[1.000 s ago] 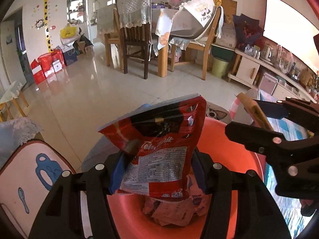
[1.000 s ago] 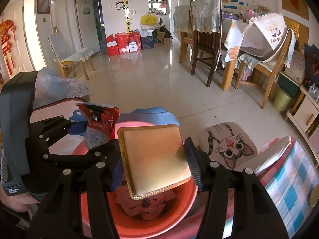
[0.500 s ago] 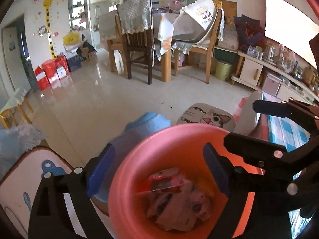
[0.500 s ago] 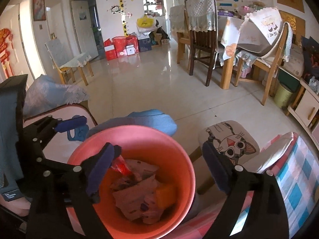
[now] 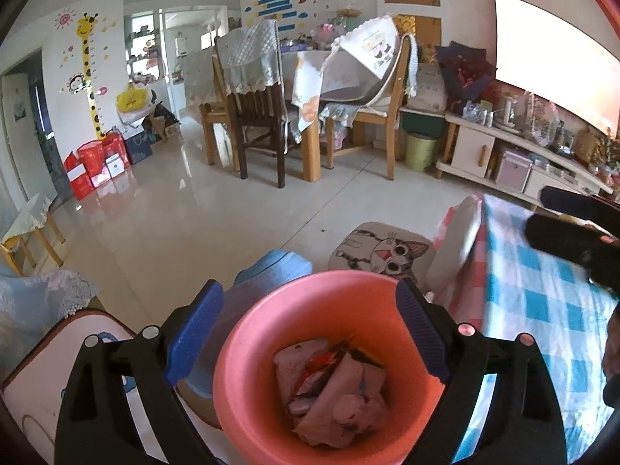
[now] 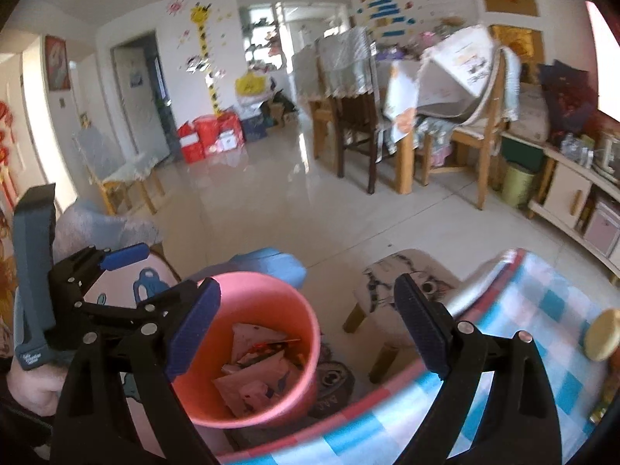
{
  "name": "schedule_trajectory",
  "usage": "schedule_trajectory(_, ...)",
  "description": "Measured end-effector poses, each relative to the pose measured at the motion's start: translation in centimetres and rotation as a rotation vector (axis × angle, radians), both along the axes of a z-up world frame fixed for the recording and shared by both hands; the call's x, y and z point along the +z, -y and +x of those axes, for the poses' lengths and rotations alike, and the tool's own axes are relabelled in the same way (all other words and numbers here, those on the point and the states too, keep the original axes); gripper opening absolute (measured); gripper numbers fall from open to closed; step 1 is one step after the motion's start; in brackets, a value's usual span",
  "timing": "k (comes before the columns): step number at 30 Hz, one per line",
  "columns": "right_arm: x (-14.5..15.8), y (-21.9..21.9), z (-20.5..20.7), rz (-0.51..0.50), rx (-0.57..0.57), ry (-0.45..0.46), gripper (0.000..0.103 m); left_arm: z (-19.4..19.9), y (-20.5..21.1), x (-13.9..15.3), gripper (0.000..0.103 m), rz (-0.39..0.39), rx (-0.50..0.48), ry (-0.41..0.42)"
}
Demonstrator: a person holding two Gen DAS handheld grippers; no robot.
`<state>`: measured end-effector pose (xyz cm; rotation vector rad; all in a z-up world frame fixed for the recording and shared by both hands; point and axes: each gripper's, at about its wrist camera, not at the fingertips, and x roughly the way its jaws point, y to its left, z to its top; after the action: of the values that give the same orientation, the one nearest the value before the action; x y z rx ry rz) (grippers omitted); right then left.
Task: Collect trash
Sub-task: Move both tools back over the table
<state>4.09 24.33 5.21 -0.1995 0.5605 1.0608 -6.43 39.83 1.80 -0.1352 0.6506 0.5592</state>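
Note:
A pink bin [image 5: 248, 368] stands on the floor below both grippers, and crumpled wrappers [image 5: 333, 387] with a bit of red lie inside it. My left gripper [image 5: 308, 329] hangs over the bin's mouth, open, with nothing between its blue pads. In the right wrist view the same bin [image 6: 271, 302] sits lower left with the wrappers [image 6: 255, 368] in it. My right gripper [image 6: 306, 329] is open and empty, off to the bin's right by the table edge. The left gripper [image 6: 143, 277] shows at the left, and the right gripper [image 5: 542, 211] at the left wrist view's right edge.
A table with a blue and pink checked cloth [image 5: 542, 290] is at the right, with a round yellow thing [image 6: 602, 333] on it. A cat-print stool [image 5: 383, 250] and a blue stool [image 5: 271, 271] stand just beyond the bin. A dining table with chairs [image 5: 259, 124] is farther off.
Both grippers opened. The red snack bag and the flat gold packet they held dropped into the bin. Both hands rose, and the right one swung toward the table.

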Motion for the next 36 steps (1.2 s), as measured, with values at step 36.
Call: schedule_trajectory(36, -10.0, 45.8, 6.7, -0.184, -0.581, 0.067, 0.095, 23.1, 38.5, -5.7, 0.093, -0.056, -0.646, -0.069)
